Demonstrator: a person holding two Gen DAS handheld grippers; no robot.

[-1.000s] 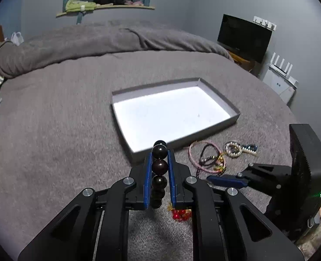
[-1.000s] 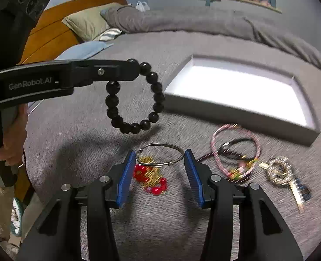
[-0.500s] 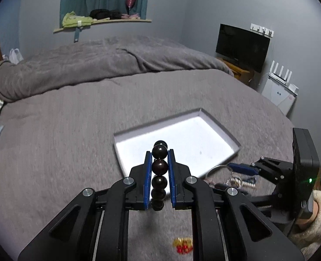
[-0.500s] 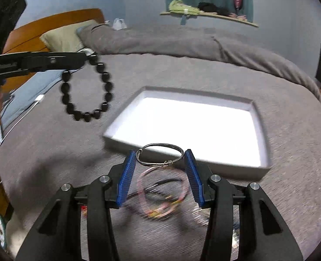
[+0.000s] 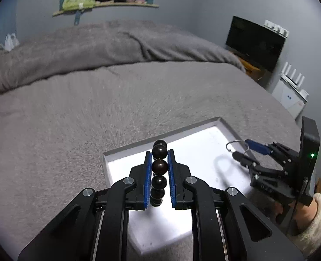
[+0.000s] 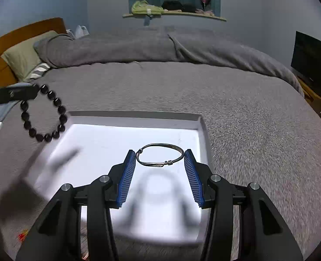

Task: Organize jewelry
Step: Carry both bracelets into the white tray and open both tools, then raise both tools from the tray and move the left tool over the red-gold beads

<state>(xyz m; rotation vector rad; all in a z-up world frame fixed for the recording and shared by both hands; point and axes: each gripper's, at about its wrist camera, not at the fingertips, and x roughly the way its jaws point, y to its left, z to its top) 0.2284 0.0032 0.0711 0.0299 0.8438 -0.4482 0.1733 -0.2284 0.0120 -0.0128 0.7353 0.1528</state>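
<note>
The left tongs (image 5: 159, 163) are standing narrow, their blue pads (image 5: 147, 178) pinching a bracelet of dark round beads (image 5: 159, 167). In the left wrist view the beads are running in a line between the two pads, one bead poking out past the tips and the rest dropping below. In the right wrist view the same beaded bracelet (image 6: 43, 114) is hanging as a full loop from the tip of the left tongs (image 6: 33, 91), in the air just beside the near-left corner of the tray and above the grey bed cover (image 6: 247, 117).

The right tongs (image 6: 160, 158) are standing about half wide and are gripping a thin silver bangle (image 6: 159, 157) across its width; the ring is lying roughly level, each side touching a ribbed blue pad (image 6: 127, 178) near the tips, with its wire-wrapped clasp facing the camera. The bangle is hovering over the white floor of the shallow open tray (image 6: 136, 117), and its blurred shadow is falling on the white surface beneath. From the left wrist view the right tongs (image 5: 239, 150) are reaching in from the right over the tray (image 5: 125, 150), with the bangle (image 5: 234, 145) at their tips above the tray's far-right part.

A sleeved hand (image 5: 308, 213) is holding the right tongs' handle. A small red and gold piece (image 6: 22, 236) is lying on the bed, outside the tray at lower left.
</note>
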